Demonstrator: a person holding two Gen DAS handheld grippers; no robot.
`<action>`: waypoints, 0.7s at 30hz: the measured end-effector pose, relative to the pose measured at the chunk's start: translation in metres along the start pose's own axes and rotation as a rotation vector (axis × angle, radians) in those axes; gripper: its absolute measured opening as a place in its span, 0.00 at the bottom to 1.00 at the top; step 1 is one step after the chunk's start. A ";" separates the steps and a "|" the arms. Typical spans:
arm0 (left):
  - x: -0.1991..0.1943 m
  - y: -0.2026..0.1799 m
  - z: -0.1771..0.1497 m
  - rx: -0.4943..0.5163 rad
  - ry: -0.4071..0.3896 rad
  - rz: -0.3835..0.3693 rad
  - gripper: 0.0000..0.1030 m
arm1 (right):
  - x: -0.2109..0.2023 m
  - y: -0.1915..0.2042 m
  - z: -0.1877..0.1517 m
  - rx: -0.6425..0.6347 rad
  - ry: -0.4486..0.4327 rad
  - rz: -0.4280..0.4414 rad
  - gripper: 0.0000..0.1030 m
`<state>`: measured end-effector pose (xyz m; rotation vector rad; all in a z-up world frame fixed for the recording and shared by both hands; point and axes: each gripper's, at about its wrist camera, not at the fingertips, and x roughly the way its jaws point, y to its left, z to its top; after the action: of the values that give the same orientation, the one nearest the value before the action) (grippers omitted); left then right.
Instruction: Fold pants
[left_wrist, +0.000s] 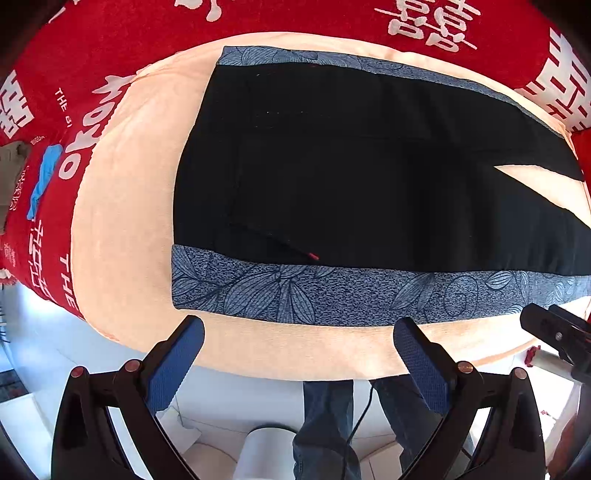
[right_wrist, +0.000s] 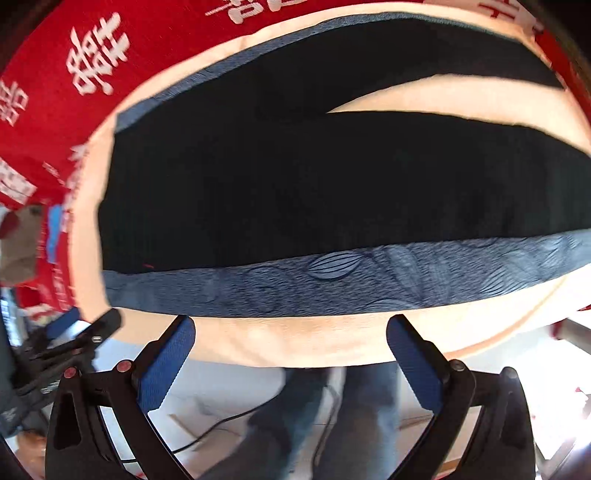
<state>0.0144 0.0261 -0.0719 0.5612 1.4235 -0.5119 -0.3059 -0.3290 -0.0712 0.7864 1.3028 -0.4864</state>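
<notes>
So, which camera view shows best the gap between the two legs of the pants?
The right wrist view: the peach gap runs long and wide between both legs of the pants, though the picture is blurred. The left wrist view shows only a small wedge of that gap at its right edge.

A red cloth (left_wrist: 110, 48) printed with white characters covers the supporting surface. On it lies a peach towel (left_wrist: 125, 192), spread flat. The black pants (left_wrist: 332, 166) with blue leaf-patterned side bands lie flat on the towel, their two legs parting toward the right, towel showing between them
</notes>
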 end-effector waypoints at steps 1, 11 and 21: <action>0.000 0.001 0.000 -0.002 -0.001 0.003 1.00 | 0.001 0.000 0.000 -0.011 -0.003 -0.026 1.00; 0.007 -0.001 0.005 -0.015 0.025 -0.006 1.00 | 0.003 0.002 0.001 -0.036 -0.019 -0.116 1.00; 0.008 -0.005 0.008 -0.020 0.026 -0.007 1.00 | 0.005 -0.009 0.007 -0.016 -0.015 -0.135 1.00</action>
<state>0.0178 0.0173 -0.0793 0.5495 1.4545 -0.4968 -0.3070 -0.3399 -0.0776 0.6832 1.3493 -0.5879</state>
